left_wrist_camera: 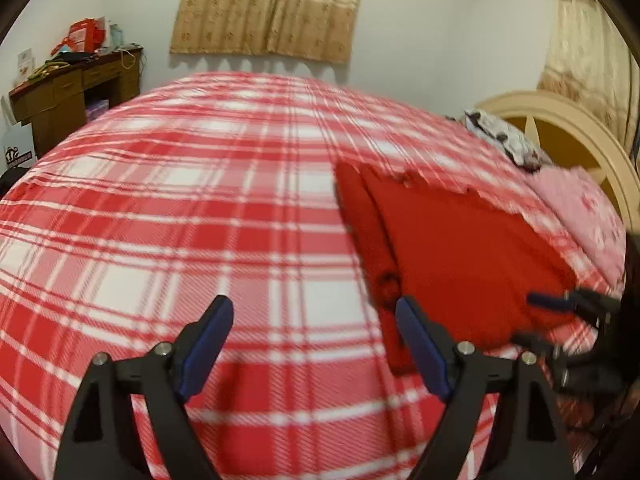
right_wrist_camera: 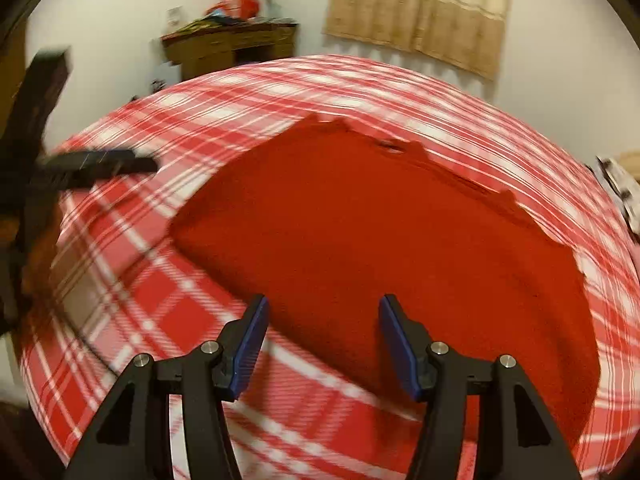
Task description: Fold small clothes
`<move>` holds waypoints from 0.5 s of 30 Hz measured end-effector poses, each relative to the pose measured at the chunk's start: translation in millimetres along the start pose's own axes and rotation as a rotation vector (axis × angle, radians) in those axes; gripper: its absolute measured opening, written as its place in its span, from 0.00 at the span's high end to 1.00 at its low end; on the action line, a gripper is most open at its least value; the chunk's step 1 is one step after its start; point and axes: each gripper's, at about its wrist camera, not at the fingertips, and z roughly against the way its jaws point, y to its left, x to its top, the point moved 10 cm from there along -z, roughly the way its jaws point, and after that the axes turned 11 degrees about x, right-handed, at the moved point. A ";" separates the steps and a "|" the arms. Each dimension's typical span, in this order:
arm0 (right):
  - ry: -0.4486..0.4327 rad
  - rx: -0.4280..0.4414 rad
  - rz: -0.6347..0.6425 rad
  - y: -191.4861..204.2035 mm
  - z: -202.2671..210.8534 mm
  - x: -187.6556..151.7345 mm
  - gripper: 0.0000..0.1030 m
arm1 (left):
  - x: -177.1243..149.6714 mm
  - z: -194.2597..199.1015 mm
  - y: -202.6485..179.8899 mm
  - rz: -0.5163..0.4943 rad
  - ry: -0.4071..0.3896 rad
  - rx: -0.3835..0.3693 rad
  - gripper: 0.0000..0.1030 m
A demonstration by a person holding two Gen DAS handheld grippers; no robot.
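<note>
Fingers spread and empty on both my left gripper [left_wrist_camera: 314, 322] and right gripper [right_wrist_camera: 322, 322], I am nearing the flat red knit garment [right_wrist_camera: 380, 240] on the red-and-white plaid bedspread [left_wrist_camera: 160, 220], best pinching its near corners evenly.

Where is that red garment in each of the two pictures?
Left wrist view: the red garment lies right of centre on the plaid bed, beyond the left tool's right finger.
Right wrist view: the garment fills the centre, ahead of the open right tool.
Shared landmark: the wooden desk against the far wall.
</note>
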 end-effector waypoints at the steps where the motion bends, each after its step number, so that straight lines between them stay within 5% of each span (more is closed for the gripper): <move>1: 0.008 0.004 0.022 7.4 -3.2 0.6 0.43 | 4.2 -2.5 3.3 0.011 0.003 -0.014 0.16; 7: 0.041 0.026 0.103 38.6 -21.3 3.5 0.43 | 18.9 -24.7 -0.1 0.100 0.059 -0.150 0.16; 15: 0.051 -0.024 0.198 62.5 -41.6 11.9 0.43 | 37.5 -55.3 -41.7 0.093 0.127 -0.276 0.16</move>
